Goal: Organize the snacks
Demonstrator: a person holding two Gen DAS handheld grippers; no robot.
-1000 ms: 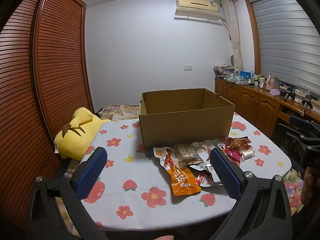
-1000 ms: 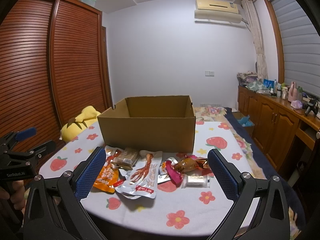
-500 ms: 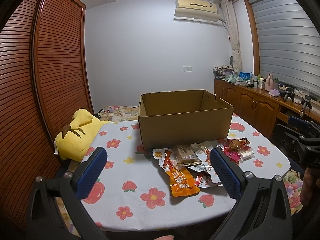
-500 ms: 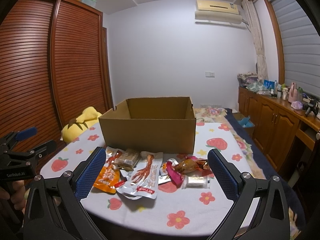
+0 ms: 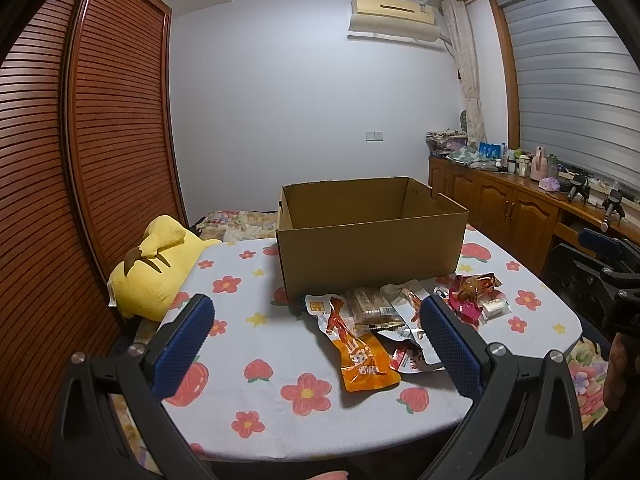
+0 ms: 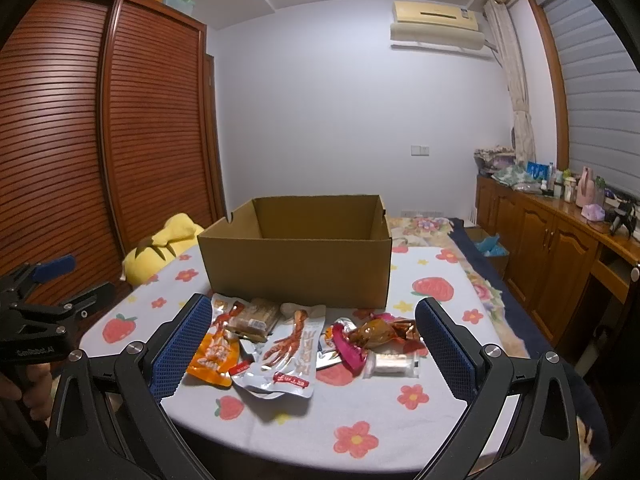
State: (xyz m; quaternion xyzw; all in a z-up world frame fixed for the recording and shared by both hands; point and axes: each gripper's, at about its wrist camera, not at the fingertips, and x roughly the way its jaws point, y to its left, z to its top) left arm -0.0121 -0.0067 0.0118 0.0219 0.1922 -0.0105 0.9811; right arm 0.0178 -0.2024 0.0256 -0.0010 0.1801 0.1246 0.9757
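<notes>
From the left wrist view, the left gripper hangs above the near edge of the worktop, its jaws spread wide and holding nothing. Between the blue pads lie the snacks: an orange packet nearest, a brown wrapped bar behind it, and a silver pouch partly under both. The open cardboard box stands just behind the pile, and as far as its inside shows, it looks empty. A yellow plush toy rests at the left edge. At far right the other gripper shows side-on, level with this one.

From the right wrist view, the right gripper is likewise spread and empty, held low and pointing straight at the box. The chicken-foot pouch lies in the middle of the pile, with a pink wrapper, a crumpled brown wrapper and a small clear pack to its right. The left gripper sits at the left edge, a hand on its handle.

No snack seems packed yet. To pick well, I would take a top, free item first, such as the orange packet or the clear pack, tilt the jaws down and pinch an edge, since flat pouches overlap and may drag neighbours along.
</notes>
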